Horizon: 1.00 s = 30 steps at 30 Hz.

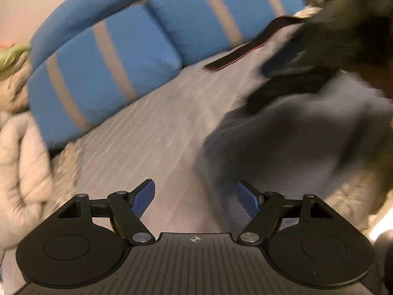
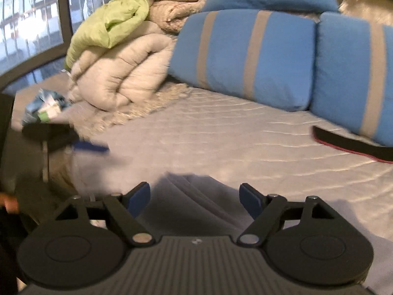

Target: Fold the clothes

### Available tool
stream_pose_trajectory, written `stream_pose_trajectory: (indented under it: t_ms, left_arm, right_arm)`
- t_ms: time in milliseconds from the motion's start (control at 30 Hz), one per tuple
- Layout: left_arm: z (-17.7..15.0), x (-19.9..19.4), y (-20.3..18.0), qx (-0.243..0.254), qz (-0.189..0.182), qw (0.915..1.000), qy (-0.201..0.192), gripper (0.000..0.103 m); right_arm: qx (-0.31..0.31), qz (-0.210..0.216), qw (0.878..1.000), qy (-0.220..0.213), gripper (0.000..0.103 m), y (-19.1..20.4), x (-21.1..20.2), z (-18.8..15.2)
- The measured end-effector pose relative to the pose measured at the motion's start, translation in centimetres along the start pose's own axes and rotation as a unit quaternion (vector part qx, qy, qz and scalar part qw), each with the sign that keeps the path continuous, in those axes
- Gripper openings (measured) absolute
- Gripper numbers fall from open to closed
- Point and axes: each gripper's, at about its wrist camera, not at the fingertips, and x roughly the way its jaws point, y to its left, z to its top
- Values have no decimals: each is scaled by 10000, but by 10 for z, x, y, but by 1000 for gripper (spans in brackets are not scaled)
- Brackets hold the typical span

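A grey garment (image 1: 282, 142) lies rumpled on the quilted grey bed cover (image 1: 152, 127), to the right of my left gripper (image 1: 196, 196). That gripper is open, with nothing between its blue pads. The right gripper shows blurred above the garment, one blue finger (image 1: 282, 59) visible. In the right wrist view my right gripper (image 2: 195, 200) is open just above a folded edge of the garment (image 2: 186, 189), its pads not touching the cloth. A blurred blue finger (image 2: 91, 147) of the left gripper is at the left.
Two blue pillows with grey stripes (image 2: 245, 56) line the back of the bed. A black strap with a red edge (image 2: 351, 145) lies in front of them. A rolled beige comforter (image 2: 118, 73) under a green blanket (image 2: 115, 17) sits at the left by a window (image 2: 29, 19).
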Motion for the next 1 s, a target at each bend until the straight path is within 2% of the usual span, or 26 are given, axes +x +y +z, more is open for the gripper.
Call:
stream_pose_trajectory:
  t_ms: [133,200,300,333,367,433,567,633,667,767,833,900,933,967,1000]
  left_arm:
    - [-10,-2,-19,331,-294,9990,-56,73]
    - [-15,3,-28,498,-335,9982,2,73]
    - [-21,11,-38,669,-308,9973,71,73]
    - [-21,12,-39,673,-305,9972,87,73]
    - [-21,14,-40,677,-301,9972,102,72]
    - [-22,16,-42,682,-298,9971,134,71]
    - [-23,19,-43,583,-427,9971,247,62]
    - [-24,21,-43,539,-487,9969,300,61]
    - [-24,20,-43,548,-487,9968,304,61]
    - [-23,19,-41,537,-539,9965,331,62]
    - [-21,17,-36,468,-644,9962,361,63]
    - [-18,11,-19,129,-943,9950,307,63]
    - [-16,7,-11,-46,-1084,9937,267,63]
    - [-15,3,-3,-257,-1177,9926,137,63]
    - [-14,0,5,-468,-1269,9908,8,63]
  right_arm:
    - [-9,297,9988,380,80,10,40,16]
    - [-4,456,9970,619,79,15,60,22]
    - [-124,428,9927,1120,71,23,88,25]
    - [-147,349,9905,1319,63,26,97,24]
    - [-125,211,9887,1477,46,26,104,23]
    - [72,53,9867,1625,22,22,114,22]
    - [949,117,9856,1398,10,0,117,24]
    - [1579,67,9800,1207,7,-15,118,25]
    - [1887,-12,9758,1108,2,-22,119,26]
    - [2134,-433,9727,802,2,-36,117,27]
    - [2141,-538,9740,505,7,-42,111,26]
    - [2003,-503,9780,296,11,-42,97,24]
    - [1927,-479,9799,196,30,-42,90,23]
    - [1797,-454,9826,126,41,-42,82,22]
    - [1657,-429,9852,61,44,-41,73,20]
